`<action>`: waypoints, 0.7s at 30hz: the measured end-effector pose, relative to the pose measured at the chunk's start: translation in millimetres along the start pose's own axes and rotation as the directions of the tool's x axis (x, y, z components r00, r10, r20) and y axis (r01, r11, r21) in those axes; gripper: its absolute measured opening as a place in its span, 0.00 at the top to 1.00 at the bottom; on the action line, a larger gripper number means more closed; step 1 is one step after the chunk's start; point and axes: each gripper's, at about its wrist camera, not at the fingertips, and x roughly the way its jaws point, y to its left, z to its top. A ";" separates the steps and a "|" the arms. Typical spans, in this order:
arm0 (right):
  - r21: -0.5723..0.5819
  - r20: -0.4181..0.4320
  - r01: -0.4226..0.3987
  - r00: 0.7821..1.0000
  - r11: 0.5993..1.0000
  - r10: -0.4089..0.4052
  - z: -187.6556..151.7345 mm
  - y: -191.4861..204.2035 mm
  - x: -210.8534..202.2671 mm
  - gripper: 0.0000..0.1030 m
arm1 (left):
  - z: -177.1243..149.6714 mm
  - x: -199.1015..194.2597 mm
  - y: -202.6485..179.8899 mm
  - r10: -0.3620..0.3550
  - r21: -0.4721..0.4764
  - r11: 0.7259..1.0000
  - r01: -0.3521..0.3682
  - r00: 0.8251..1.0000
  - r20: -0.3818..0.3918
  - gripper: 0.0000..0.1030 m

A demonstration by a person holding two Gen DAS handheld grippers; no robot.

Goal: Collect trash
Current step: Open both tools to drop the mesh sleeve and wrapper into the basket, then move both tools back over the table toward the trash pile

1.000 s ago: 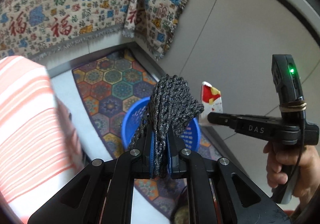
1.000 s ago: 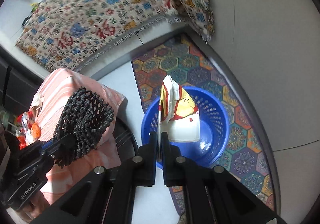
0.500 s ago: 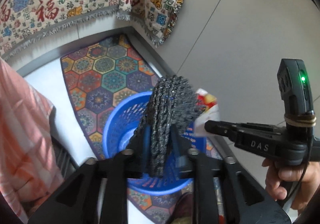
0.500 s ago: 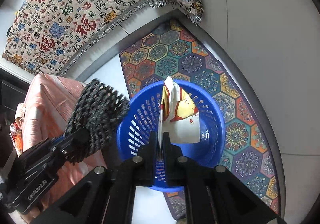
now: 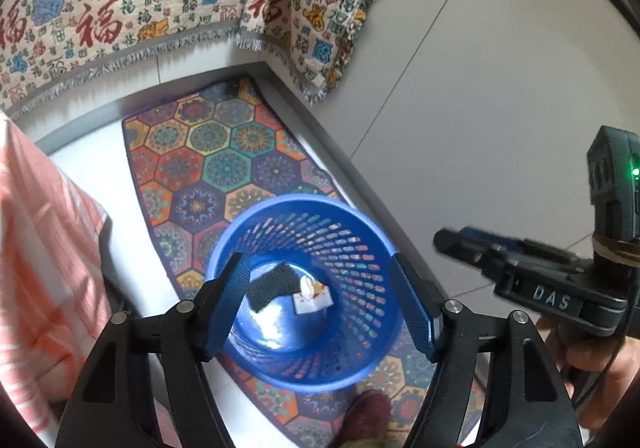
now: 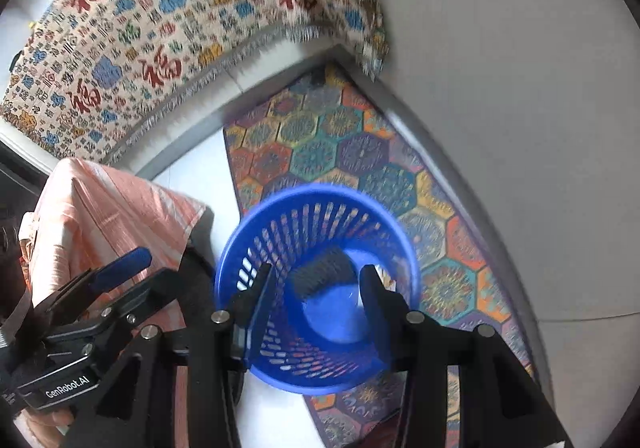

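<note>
A blue plastic trash basket [image 5: 352,360] stands on a patterned rug; it also shows in the right wrist view [image 6: 256,236]. At its bottom lie a black foam net [image 5: 270,286] and a white and red snack packet [image 5: 314,294]. In the right wrist view the net [image 6: 324,272] shows inside and the packet [image 6: 384,274] is mostly hidden by a finger. My left gripper [image 5: 320,308] is open and empty above the basket. My right gripper [image 6: 316,296] is open and empty above it too; it also shows in the left wrist view [image 5: 460,244].
A hexagon-patterned rug [image 5: 208,156] lies along a grey wall [image 5: 500,88]. A patterned cloth [image 5: 120,8] hangs at the back. A table with an orange striped cloth [image 5: 36,248] stands to the left. A dark red slipper [image 5: 366,420] is by the basket.
Both grippers have opened. The black net has dropped from the left gripper and the snack packet from the right gripper into the blue basket.
</note>
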 end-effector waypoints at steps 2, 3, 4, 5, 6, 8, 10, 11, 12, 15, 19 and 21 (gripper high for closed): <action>-0.033 0.065 0.040 0.997 0.999 -0.038 2.3 8.3 -22.3 0.56 | -2.9 -23.1 -1.5 -0.006 0.009 1.000 0.006 1.000 0.015 0.29; -0.052 0.100 0.060 0.993 0.997 -0.054 3.1 14.8 -34.8 0.56 | -6.9 -40.7 -2.6 -0.008 0.020 1.000 0.008 1.000 0.026 0.26; -0.065 0.124 0.071 0.990 0.995 -0.063 3.7 19.2 -43.6 0.56 | -12.3 -58.6 -3.1 -0.010 0.031 0.999 0.009 0.999 0.038 0.22; -0.087 0.166 0.090 0.983 0.992 -0.075 3.8 27.6 -59.9 0.56 | -18.2 -74.1 -2.7 -0.010 0.039 0.999 0.008 0.999 0.049 0.20; -0.101 0.202 0.103 0.976 0.990 -0.081 3.6 34.9 -74.5 0.55 | -26.4 -92.5 -1.6 -0.012 0.046 0.999 0.009 0.998 0.065 0.16; -0.117 0.267 0.121 0.960 0.986 -0.086 1.4 49.7 -102.6 0.52 | -47.2 -130.2 3.9 -0.011 0.063 0.998 0.006 0.997 0.080 0.13; -0.126 0.334 0.135 0.939 0.983 -0.086 -4.9 69.7 -132.6 0.46 | -73.3 -168.2 16.7 0.021 0.062 0.998 -0.027 0.995 0.092 0.13; -0.132 0.367 0.138 0.927 0.982 -0.081 -10.3 81.2 -146.7 0.45 | -83.8 -182.4 23.9 0.030 0.050 0.998 -0.035 0.995 0.099 0.13; -0.142 0.398 0.137 0.915 0.980 -0.071 -17.4 94.9 -160.4 0.44 | -95.4 -196.7 32.9 0.036 0.036 0.999 -0.040 0.994 0.100 0.12; -0.163 0.454 0.100 0.891 0.981 -0.016 -48.8 136.2 -191.4 0.42 | -133.5 -237.6 67.4 0.110 -0.001 0.994 -0.111 0.989 0.100 0.12; -0.227 0.453 0.037 0.888 0.973 0.072 -102.0 198.5 -207.5 0.41 | -176.6 -285.0 121.2 0.284 -0.030 0.959 -0.282 0.949 0.135 0.12; -0.274 0.420 0.001 0.900 0.962 0.119 -132.9 235.1 -204.4 0.41 | -192.4 -303.1 150.3 0.367 -0.061 0.930 -0.362 0.916 0.158 0.12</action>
